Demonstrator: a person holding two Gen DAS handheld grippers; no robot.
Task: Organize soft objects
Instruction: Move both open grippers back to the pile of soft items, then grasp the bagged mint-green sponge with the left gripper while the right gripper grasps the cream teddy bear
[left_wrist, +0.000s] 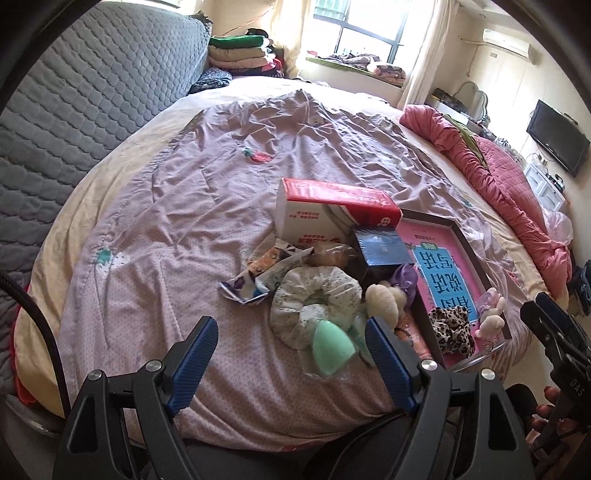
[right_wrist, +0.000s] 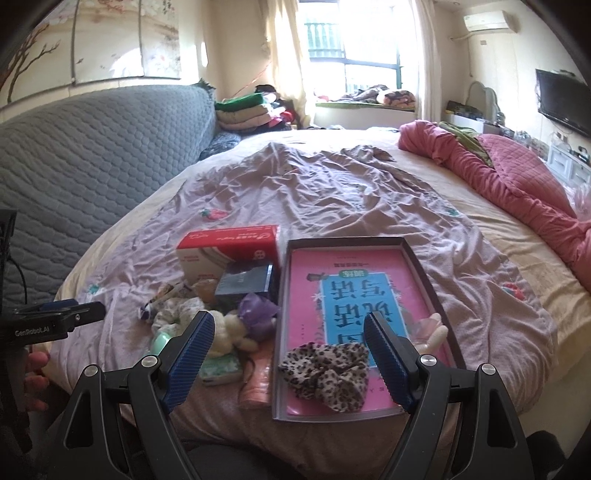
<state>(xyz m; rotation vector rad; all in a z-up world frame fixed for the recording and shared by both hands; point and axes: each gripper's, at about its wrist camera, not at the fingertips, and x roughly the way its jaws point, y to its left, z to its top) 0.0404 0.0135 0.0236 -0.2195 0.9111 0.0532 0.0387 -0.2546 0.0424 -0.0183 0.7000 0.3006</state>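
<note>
Sponge (left_wrist: 330, 341) is seen at 1 o'clock of the left gripper (left_wrist: 291, 363), nearer than the right gripper (right_wrist: 289, 354); both are held wide, empty; tray (right_wrist: 417, 273) lies right.

This is a home bedroom. A wide bed (right_wrist: 498, 258) under a rumpled mauve sheet (right_wrist: 332, 192) fills the room, with a grey quilted headboard (right_wrist: 92, 155) and a pink quilt (right_wrist: 517, 177). Folded blankets (right_wrist: 247, 110), a curtained window (right_wrist: 354, 37), a wall television (right_wrist: 563, 99) and an air conditioner (right_wrist: 487, 20) surround it.
</note>
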